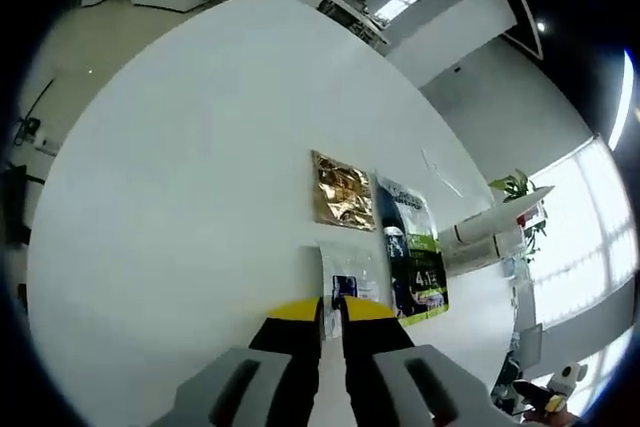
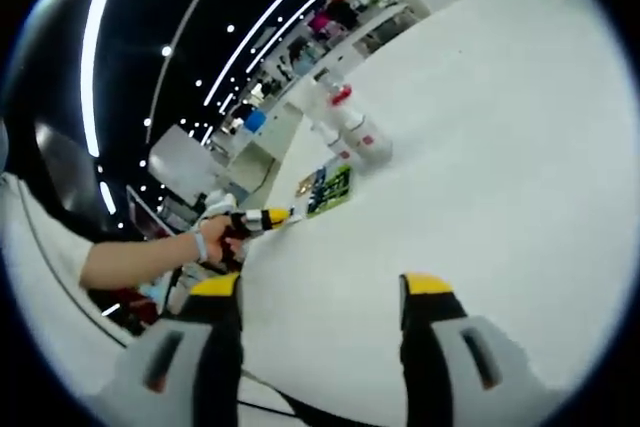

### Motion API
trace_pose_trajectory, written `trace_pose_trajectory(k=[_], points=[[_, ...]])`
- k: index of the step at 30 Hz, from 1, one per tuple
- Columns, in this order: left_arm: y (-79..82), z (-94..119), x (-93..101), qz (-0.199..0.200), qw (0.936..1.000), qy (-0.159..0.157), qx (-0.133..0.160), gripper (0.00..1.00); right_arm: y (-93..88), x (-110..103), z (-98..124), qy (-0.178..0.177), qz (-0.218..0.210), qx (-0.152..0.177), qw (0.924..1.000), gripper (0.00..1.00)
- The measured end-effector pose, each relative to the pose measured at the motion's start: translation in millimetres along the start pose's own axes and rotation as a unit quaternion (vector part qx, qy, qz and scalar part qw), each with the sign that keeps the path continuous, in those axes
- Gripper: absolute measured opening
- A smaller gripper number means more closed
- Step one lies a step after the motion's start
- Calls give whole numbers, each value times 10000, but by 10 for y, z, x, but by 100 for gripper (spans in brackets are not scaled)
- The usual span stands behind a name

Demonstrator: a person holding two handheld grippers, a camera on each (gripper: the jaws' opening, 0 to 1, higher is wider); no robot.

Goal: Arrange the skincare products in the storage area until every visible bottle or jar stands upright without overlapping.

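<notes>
On white table (image 1: 180, 197), L gripper (image 1: 332, 319) is pinched narrow on clear sachet (image 1: 347, 272), its long axis lying ahead of the jaws, beside 2 flat packets; R gripper (image 2: 320, 292) gapes wide, 2 bottles (image 2: 350, 127) well ahead.

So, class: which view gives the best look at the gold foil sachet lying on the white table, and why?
The left gripper view: the gold foil sachet lies flat, near the middle of the picture, beside a dark green packet, crinkles clear. In the right gripper view it is a small far glint beside that packet, near the left gripper.
</notes>
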State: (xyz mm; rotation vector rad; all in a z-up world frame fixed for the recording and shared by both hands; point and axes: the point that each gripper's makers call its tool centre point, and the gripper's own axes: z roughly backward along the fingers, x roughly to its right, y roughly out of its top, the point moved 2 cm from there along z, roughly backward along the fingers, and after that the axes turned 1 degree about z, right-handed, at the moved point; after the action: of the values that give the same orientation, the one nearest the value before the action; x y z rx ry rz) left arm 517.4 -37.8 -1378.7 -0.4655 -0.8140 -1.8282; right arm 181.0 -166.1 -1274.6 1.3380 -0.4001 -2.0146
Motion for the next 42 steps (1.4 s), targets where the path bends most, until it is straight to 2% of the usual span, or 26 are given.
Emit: trace_pose_trajectory(k=[14, 20, 23, 27, 29, 30, 34, 37, 39, 42], points=[[17, 23, -17, -225, 9996, 144, 78, 12, -45, -38, 20, 51, -62, 19, 10000, 62], [68, 84, -44, -330, 9986, 303, 273, 20, -53, -52, 45, 48, -50, 69, 10000, 62], [57, 131, 36, -551, 9974, 276, 381, 20, -63, -60, 61, 39, -46, 101, 9999, 62], [-28, 189, 137, -686, 9959, 201, 558, 22, -104, -57, 62, -2, -59, 86, 9999, 63], [-127, 233, 177, -786, 9949, 157, 614, 24, -119, -62, 54, -45, -39, 94, 9999, 65], [-199, 279, 230, -1119, 9913, 60, 693, 25, -122, -56, 50, -80, -27, 97, 9999, 65], [-421, 423, 393, -1689, 9830, -158, 705, 26, -79, -72, 30, -109, -67, 234, 9996, 67], [-592, 589, 544, -1819, 9789, -285, 882, 31, -57, -109, -30, -89, -12, 206, 9997, 69], [-656, 643, 586, -1869, 9775, -298, 930, 34, -38, -143, -64, -23, 71, 153, 9999, 71], [-850, 800, 709, -2083, 9724, -289, 1014, 38, 27, -161, -135, 109, 234, 102, 9996, 73]])
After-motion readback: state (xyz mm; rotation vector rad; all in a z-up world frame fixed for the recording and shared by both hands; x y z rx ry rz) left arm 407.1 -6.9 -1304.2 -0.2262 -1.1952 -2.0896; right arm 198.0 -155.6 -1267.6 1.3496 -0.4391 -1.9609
